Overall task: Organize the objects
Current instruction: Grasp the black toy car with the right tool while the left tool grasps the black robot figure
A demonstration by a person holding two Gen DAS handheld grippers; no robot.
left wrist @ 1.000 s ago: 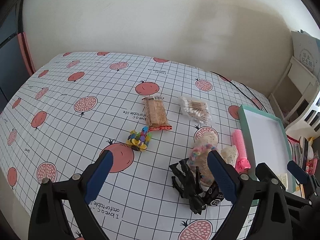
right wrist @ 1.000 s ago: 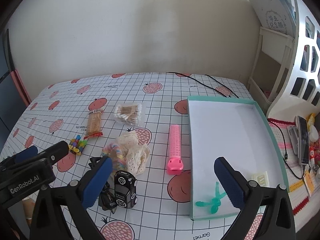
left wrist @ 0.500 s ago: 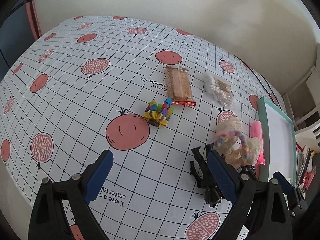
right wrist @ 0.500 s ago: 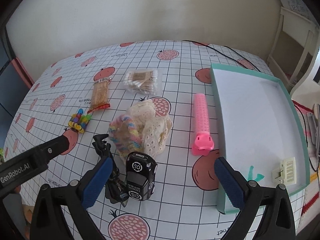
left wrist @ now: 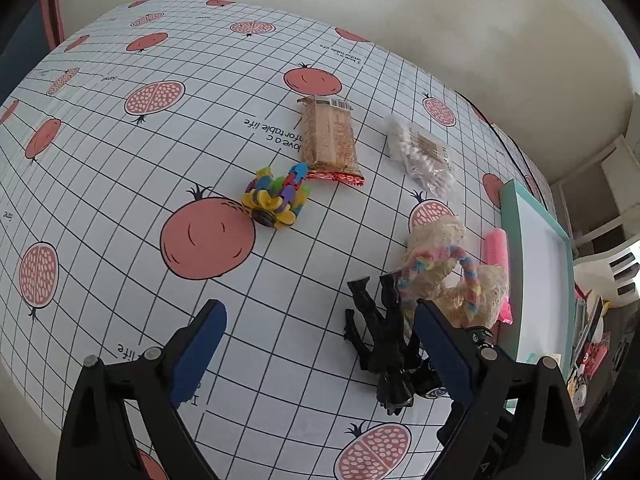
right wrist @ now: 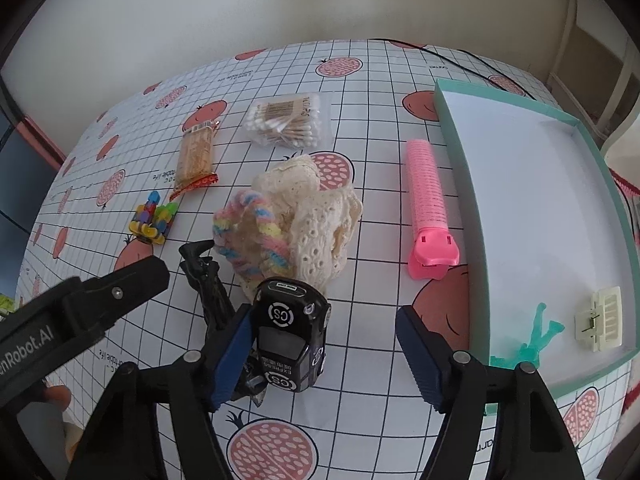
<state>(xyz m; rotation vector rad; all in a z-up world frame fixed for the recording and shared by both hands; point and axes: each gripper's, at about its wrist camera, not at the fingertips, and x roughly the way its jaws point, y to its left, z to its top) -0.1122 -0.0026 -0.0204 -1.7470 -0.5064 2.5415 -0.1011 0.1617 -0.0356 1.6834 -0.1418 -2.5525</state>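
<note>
The black figure (right wrist: 208, 292) lies partly hidden behind the toy car (right wrist: 290, 340).

My left gripper (left wrist: 320, 336) hangs low over the table with its jaws spread wide, nothing between the blue pads (left wrist: 200, 344). My right gripper (right wrist: 326, 354) is angled downward, its jaws parted too, the blue fingertips (right wrist: 420, 354) closed on nothing. Seen from the right wrist, the left gripper's black body reaches in from the left edge. Both are held side by side.
</note>
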